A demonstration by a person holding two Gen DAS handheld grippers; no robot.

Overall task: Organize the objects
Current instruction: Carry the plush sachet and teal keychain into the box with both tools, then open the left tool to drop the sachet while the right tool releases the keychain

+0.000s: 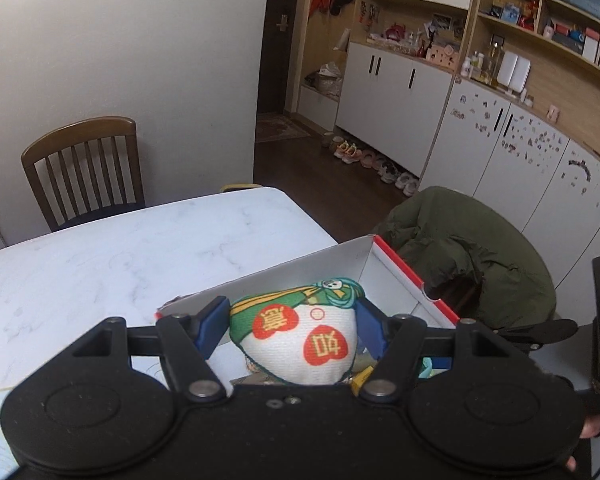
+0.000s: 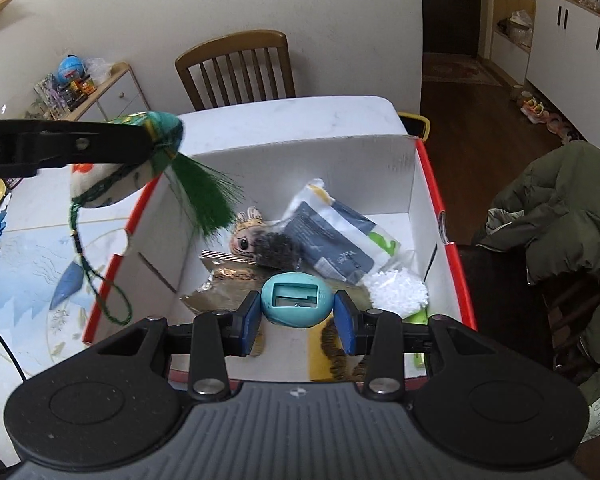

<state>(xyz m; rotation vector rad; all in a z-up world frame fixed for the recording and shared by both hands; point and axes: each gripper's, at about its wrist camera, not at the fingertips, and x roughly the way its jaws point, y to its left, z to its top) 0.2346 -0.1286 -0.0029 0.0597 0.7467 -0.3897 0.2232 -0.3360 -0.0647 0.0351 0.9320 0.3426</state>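
My left gripper (image 1: pixel 290 330) is shut on a white and green cloth sachet (image 1: pixel 300 340) with red heart marks. In the right wrist view the same sachet (image 2: pixel 100 184) hangs over the left wall of a white box with red edges (image 2: pixel 428 184), its green tassel (image 2: pixel 204 200) and cord dangling. My right gripper (image 2: pixel 298 318) is shut on a teal egg-shaped sharpener (image 2: pixel 296 300) above the box's near end. Inside the box lie a plush toy (image 2: pixel 256 240), a blue-grey packet (image 2: pixel 328 240), a gold foil pouch (image 2: pixel 224 288) and a white fluffy item (image 2: pixel 396 292).
The box (image 1: pixel 300 264) stands on a white marble table (image 1: pixel 120 256) with a wooden chair (image 1: pixel 84 168) behind it. A green jacket (image 2: pixel 560 216) drapes a chair to the right. A printed mat (image 2: pixel 32 264) covers the table's left side. Cabinets (image 1: pixel 400 92) line the far wall.
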